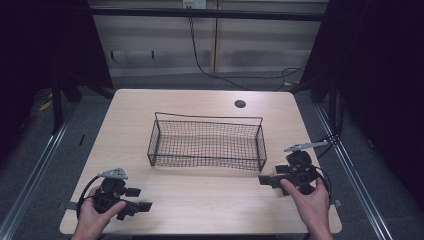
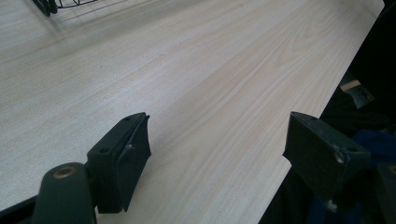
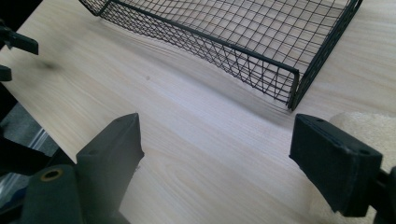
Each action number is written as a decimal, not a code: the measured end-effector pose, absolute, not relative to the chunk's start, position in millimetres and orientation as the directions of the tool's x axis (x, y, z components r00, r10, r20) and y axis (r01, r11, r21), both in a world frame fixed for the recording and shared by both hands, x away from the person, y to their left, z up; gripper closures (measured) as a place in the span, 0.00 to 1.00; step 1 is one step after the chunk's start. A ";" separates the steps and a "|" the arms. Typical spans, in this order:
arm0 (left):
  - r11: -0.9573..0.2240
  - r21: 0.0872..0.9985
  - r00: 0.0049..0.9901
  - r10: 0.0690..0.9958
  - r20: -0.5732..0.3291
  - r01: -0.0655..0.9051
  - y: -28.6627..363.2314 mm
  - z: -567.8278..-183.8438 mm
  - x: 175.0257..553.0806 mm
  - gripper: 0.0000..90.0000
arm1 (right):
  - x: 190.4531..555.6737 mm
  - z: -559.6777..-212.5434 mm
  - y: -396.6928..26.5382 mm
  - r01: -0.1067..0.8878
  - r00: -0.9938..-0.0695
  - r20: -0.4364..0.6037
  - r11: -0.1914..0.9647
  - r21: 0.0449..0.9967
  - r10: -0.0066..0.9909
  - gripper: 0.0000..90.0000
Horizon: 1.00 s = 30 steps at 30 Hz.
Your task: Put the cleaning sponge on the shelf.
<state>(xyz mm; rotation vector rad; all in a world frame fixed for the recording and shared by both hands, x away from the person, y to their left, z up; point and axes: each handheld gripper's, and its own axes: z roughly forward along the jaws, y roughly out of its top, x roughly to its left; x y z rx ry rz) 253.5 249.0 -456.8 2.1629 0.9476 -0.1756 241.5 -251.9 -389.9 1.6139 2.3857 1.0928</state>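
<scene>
Two hand-held grippers sit low over a light wood table [image 1: 200, 205], w/ a black wire basket [image 1: 206, 141] as the one thing on it, roughly mid-table. Basket is rectangular, mesh walls and floor, upright, nothing visible inside.

Left gripper [image 1: 141, 198] is well apart from the basket, toward the near-left corner of the table, held by the left hand [image 1: 92, 217]. Its jaws point across toward the basket's near side. In the left gripper view the jaws stand wide apart w/ bare tabletop between them, nothing held; left gripper [image 2: 217, 154] hangs over the table's edge, and a corner of the basket [image 2: 60, 4] shows far off at top left.

Right gripper [image 1: 264, 179] is just beside the basket's near-right corner, not touching it, held by the right hand [image 1: 311, 200]. Jaws point left, along the basket's near side. In the right gripper view the right gripper [image 3: 217, 151] is also spread wide, nothing between the jaws but wood; the basket [image 3: 261, 51] corner sits just ahead. A pale, rough-textured patch shows behind the right-hand jaw, can't tell what it is.

Grey plate tops each gripper; cables trail back toward the person.

A dark round hole [image 1: 240, 104] sits in the table beyond the basket's far-right corner.
</scene>
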 end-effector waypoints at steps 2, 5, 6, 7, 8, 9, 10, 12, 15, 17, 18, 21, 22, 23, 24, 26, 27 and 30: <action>-0.441 0.588 0.716 0.575 -0.396 0.678 249.1 -456.8 253.5 0.24 | 242.4 -387.5 -253.8 0.799 -0.436 0.321 0.199 0.567 0.841 0.19; -0.442 0.584 0.715 0.573 -0.400 0.681 248.9 -456.6 253.2 0.24 | 244.6 -386.9 -257.3 0.814 -0.427 0.324 0.203 0.544 0.844 0.21; -0.444 0.586 0.717 0.574 -0.395 0.678 249.0 -456.5 253.3 0.24 | 245.4 -387.4 -258.7 0.818 -0.425 0.319 0.209 0.536 0.847 0.21; -0.443 0.587 0.717 0.574 -0.395 0.678 249.1 -456.5 253.3 0.24 | 246.3 -388.2 -260.4 0.824 -0.419 0.319 0.209 0.526 0.850 0.21; -0.443 0.586 0.717 0.573 -0.397 0.678 249.2 -456.5 253.5 0.24 | 247.0 -389.4 -262.0 0.830 -0.413 0.326 0.203 0.520 0.850 0.21; -0.444 0.586 0.717 0.574 -0.395 0.678 249.4 -456.6 253.7 0.24 | 248.0 -390.3 -263.4 0.839 -0.407 0.329 0.205 0.505 0.852 0.21; -0.444 0.587 0.718 0.573 -0.395 0.678 249.3 -456.8 253.7 0.24 | 249.3 -391.3 -264.6 0.844 -0.405 0.322 0.214 0.493 0.856 0.21; -0.443 0.582 0.715 0.573 -0.401 0.682 249.0 -456.7 253.6 0.24 | 251.2 -391.4 -267.8 0.852 -0.399 0.326 0.215 0.478 0.857 0.20; -0.442 0.583 0.714 0.573 -0.402 0.682 248.8 -457.2 253.6 0.24 | 254.3 -389.4 -273.0 0.854 -0.401 0.337 0.215 0.474 0.852 0.20; -0.446 0.580 0.715 0.574 -0.399 0.682 249.1 -457.0 253.8 0.24 | 256.8 -388.1 -276.7 0.859 -0.411 0.364 0.221 0.462 0.836 0.19; -0.443 0.582 0.715 0.573 -0.401 0.682 248.8 -457.2 253.7 0.24 | 258.3 -388.0 -278.6 0.865 -0.406 0.374 0.219 0.451 0.833 0.20; -0.443 0.583 0.715 0.573 -0.401 0.681 249.1 -456.9 253.5 0.24 | 264.5 -385.1 -286.5 0.877 -0.398 0.379 0.225 0.425 0.835 0.20; -0.449 0.583 0.719 0.572 -0.394 0.677 249.7 -456.7 254.2 0.24 | 266.2 -383.6 -288.8 0.879 -0.396 0.376 0.226 0.421 0.838 0.20; -0.443 0.581 0.714 0.574 -0.400 0.682 249.2 -457.0 253.9 0.24 | 268.0 -382.3 -290.8 0.881 -0.392 0.375 0.226 0.415 0.840 0.20; -0.444 0.581 0.714 0.574 -0.400 0.682 249.1 -457.1 254.0 0.24 | 270.0 -381.1 -292.8 0.887 -0.385 0.375 0.227 0.401 0.843 0.20; -0.446 0.580 0.716 0.572 -0.401 0.682 249.1 -457.0 254.1 0.24 | 274.0 -380.1 -296.3 0.895 -0.379 0.372 0.233 0.380 0.847 0.20; -0.444 0.581 0.714 0.573 -0.402 0.683 249.1 -457.1 253.9 0.24 | 275.7 -379.9 -297.5 0.902 -0.373 0.377 0.235 0.363 0.848 0.20; -0.443 0.582 0.714 0.575 -0.398 0.682 249.4 -457.0 254.2 0.24 | 279.9 -380.0 -299.8 0.910 -0.365 0.374 0.242 0.338 0.853 0.18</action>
